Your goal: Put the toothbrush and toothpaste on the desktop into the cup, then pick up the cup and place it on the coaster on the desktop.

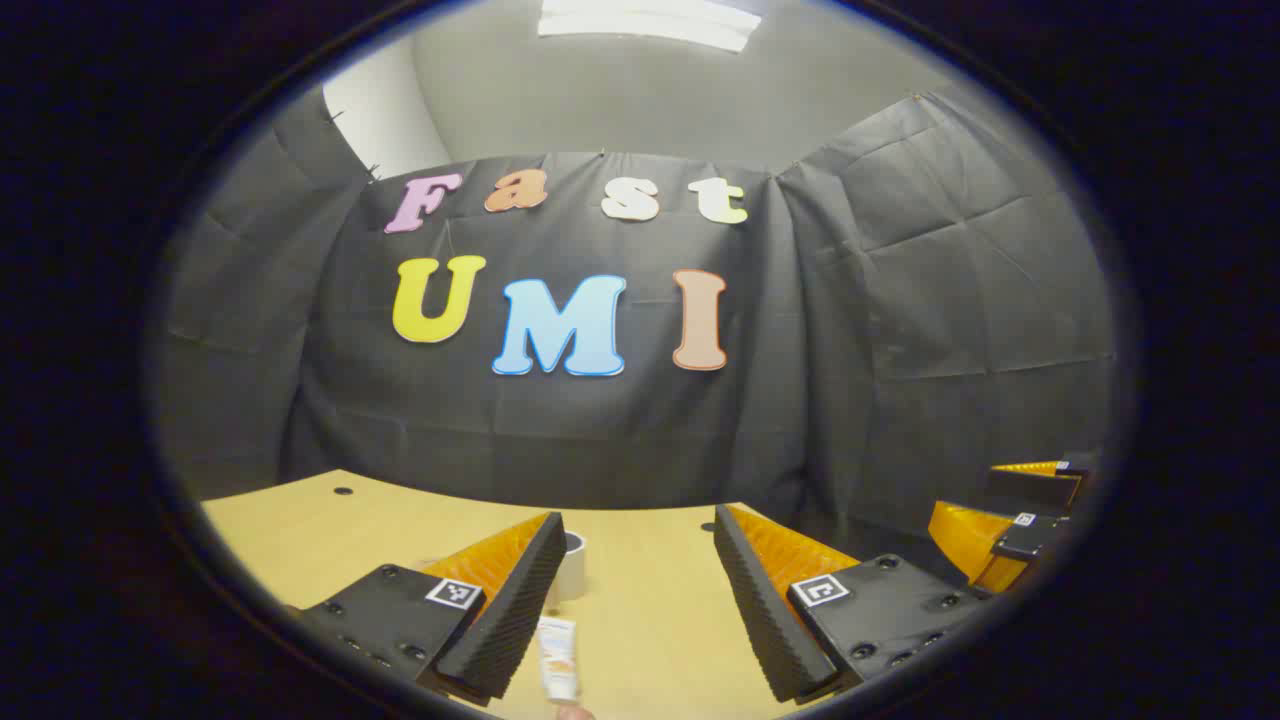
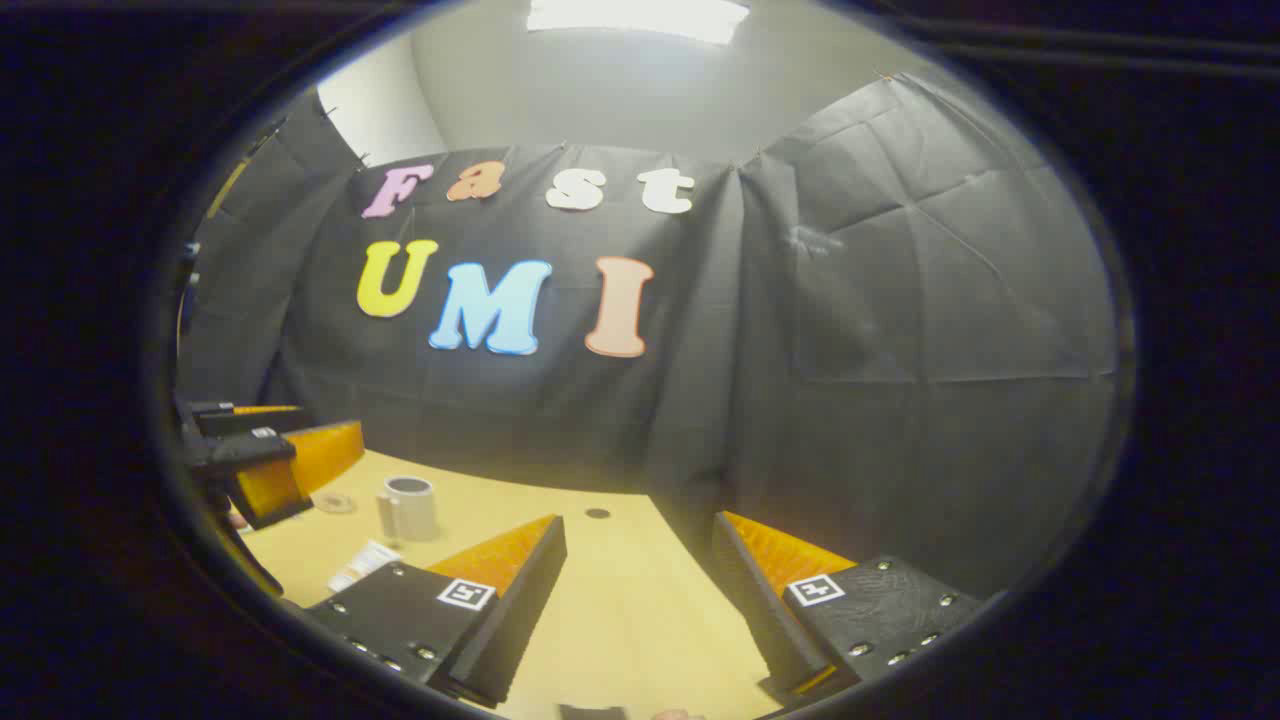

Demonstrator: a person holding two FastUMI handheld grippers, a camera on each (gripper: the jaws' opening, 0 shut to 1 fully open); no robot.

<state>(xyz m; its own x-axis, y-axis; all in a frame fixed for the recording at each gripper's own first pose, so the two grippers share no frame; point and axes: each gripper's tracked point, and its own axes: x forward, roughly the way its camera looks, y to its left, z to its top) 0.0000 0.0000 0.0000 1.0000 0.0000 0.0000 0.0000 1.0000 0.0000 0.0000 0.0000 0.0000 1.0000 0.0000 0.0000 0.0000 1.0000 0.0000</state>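
Evidently nothing is grasped yet: the left claw (image 1: 635,590) gapes wide, framing the toothpaste tube (image 1: 558,655) at lower centre, white cup (image 1: 572,565) just beyond. Right claw (image 2: 640,590) is equally spread over bare tabletop (image 2: 625,610), holding nothing, ready.

My jaws are wide open above the yellow counter (image 1: 650,600). The toothpaste (image 1: 558,655) lies between them (nearer my left one), and the cup (image 1: 572,565) stands behind.
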